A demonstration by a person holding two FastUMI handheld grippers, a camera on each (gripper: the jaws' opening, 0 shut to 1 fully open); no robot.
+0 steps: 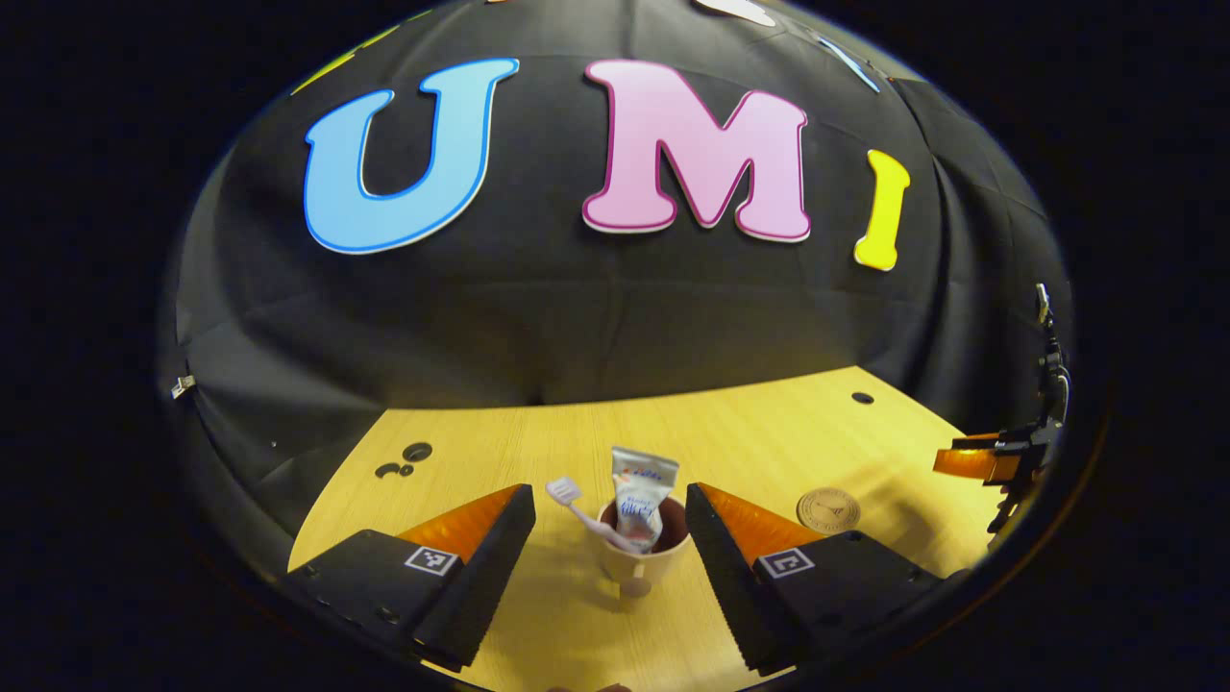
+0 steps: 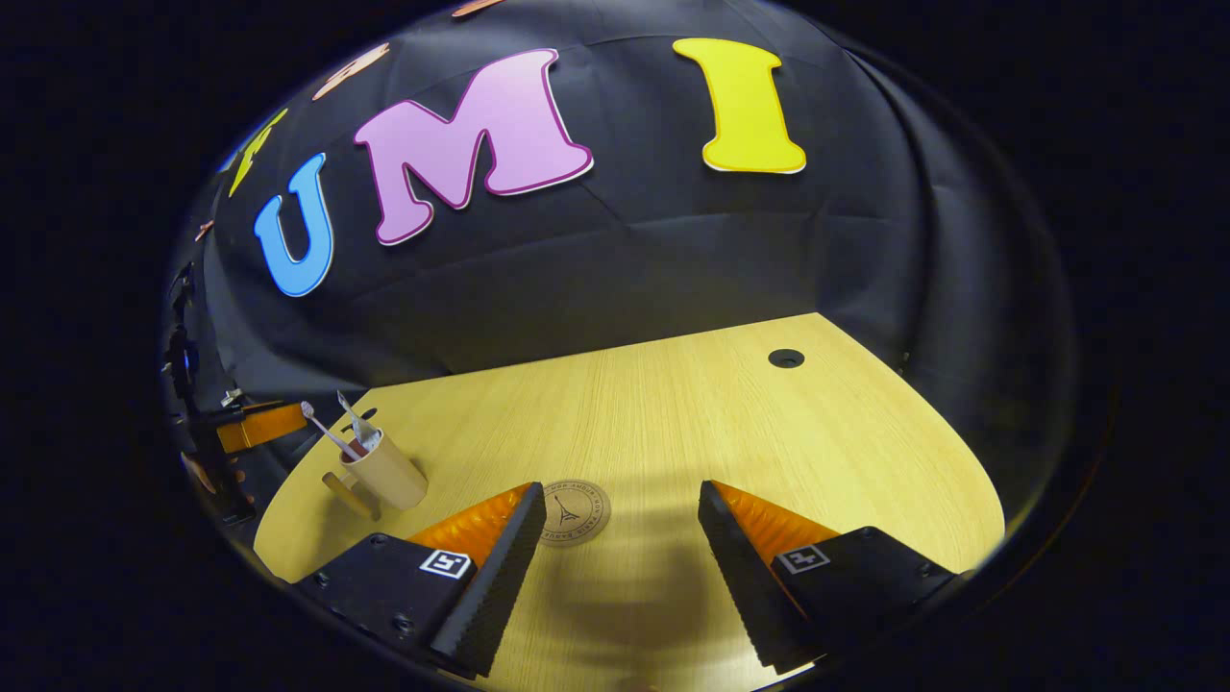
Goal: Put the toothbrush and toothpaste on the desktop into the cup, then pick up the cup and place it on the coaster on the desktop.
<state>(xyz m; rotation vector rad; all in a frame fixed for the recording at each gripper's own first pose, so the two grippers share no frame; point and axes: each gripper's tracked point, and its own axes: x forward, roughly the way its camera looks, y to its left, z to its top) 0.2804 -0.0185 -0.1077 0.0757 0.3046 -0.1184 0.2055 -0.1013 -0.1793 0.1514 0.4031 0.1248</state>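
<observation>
A beige cup [image 1: 644,556] with a handle stands on the wooden desktop [image 1: 750,432] between the spread fingers of my left gripper [image 1: 611,519], which is open and touches nothing. Inside the cup stand a white toothbrush [image 1: 577,507], leaning left, and a toothpaste tube [image 1: 642,495]. A round brown coaster [image 1: 828,509] lies to the cup's right. In the right gripper view my right gripper [image 2: 620,514] is open over the desktop [image 2: 692,423], the coaster [image 2: 575,512] just beyond its left finger. The cup [image 2: 386,471] with toothbrush [image 2: 325,431] and toothpaste [image 2: 352,421] stands far left.
Cable holes pierce the desktop at the far right [image 2: 786,358] and at the left edge [image 1: 417,451]. The black cloth wall closes the back. The other gripper [image 1: 999,461] hovers at the right edge of the left gripper view; the left one [image 2: 245,428] shows behind the cup.
</observation>
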